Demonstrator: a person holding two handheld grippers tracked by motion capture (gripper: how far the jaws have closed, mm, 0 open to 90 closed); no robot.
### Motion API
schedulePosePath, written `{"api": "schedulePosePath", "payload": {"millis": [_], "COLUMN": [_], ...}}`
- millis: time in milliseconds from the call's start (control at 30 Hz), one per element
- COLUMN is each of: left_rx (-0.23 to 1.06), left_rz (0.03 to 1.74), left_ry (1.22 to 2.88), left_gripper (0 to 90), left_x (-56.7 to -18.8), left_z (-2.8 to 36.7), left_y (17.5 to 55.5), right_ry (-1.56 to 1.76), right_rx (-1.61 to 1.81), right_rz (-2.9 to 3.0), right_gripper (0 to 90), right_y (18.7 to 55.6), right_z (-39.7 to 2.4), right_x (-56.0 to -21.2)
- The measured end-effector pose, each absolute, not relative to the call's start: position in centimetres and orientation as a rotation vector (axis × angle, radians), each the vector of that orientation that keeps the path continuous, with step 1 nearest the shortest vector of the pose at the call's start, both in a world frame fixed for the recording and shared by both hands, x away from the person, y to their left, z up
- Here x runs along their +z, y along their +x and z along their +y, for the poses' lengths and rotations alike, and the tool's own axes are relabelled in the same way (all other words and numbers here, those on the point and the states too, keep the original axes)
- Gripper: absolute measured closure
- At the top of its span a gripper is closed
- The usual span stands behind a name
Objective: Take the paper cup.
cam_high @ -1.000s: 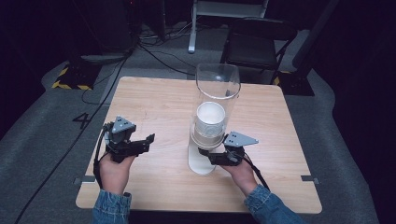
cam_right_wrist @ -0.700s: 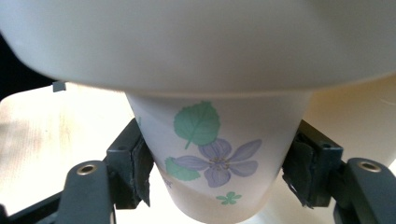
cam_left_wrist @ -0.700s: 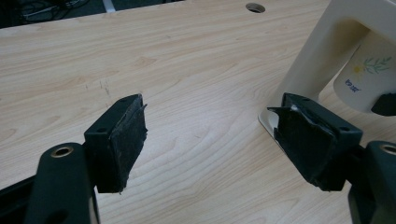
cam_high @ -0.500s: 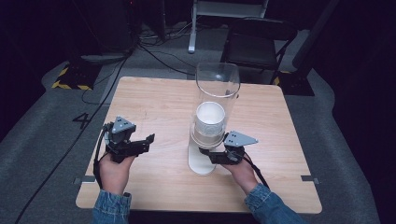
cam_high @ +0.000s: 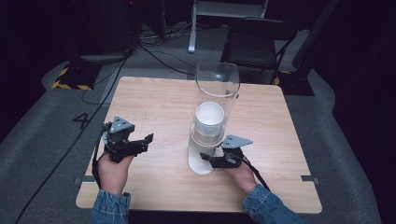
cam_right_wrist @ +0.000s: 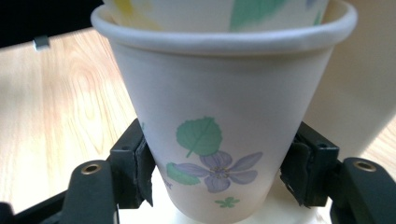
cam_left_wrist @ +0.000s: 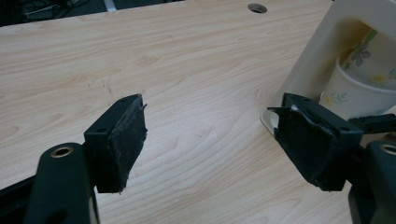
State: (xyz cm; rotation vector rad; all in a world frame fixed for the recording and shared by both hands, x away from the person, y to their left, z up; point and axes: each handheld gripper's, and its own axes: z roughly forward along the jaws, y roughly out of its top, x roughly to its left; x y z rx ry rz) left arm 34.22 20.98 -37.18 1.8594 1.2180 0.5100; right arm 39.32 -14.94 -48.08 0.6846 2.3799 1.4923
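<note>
While the left gripper (cam_high: 140, 142) hangs over bare wood at the left of the table (cam_high: 154, 98) with its 2 jaws wide apart and nothing between them, the right gripper (cam_high: 205, 157) is at the foot of the cup dispenser (cam_high: 217, 84), a tall clear tube standing on a cream base near the table's middle. In the right gripper view, its 2 jaws press on either side of the lowest paper cup (cam_right_wrist: 219, 140), a white cup printed with a green leaf and a violet flower, low on its wall just above the base; they have just been closing onto it. A 2nd cup (cam_right_wrist: 219, 11) sits nested inside the gripped one, its rim hidden above the frame. From the high view, the white stack of cups (cam_high: 209, 119) shows through the tube, its top open mouth facing up. The left gripper view catches the dispenser's cream frame (cam_left_wrist: 317, 51) at the right with a flowered cup (cam_left_wrist: 355, 93) in its opening, well apart from the left gripper's pads (cam_left_wrist: 126, 135). Both hands (cam_high: 112, 170) rest low over the near edge, denim sleeves (cam_high: 109, 207) behind them.
</note>
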Motion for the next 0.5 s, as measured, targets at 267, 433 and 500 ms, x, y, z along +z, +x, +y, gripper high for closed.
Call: {"api": "schedulePosePath", "payload": {"millis": [267,433,500], "left_rx": [0.508,0.503,0.496], "left_rz": [1.216,1.214,1.212], "left_ry": [1.867,1.865,1.867], "left_gripper": [24.5,24.4,24.4], "left_x": [-37.1,-37.2,-37.2], "left_z": [20.9,20.8,20.7], "left_y": [34.4,34.7,34.9], "right_ry": [0.698,0.712,0.706], "right_rx": [1.397,1.381,1.367], "right_rz": [2.440,2.472,2.483], "right_gripper": [35.2,35.2,35.2], "right_y": [39.0,38.8,38.6], "right_z": [-15.6,-16.1,-16.1], "right_x": [-48.4,-48.8,-48.8]}}
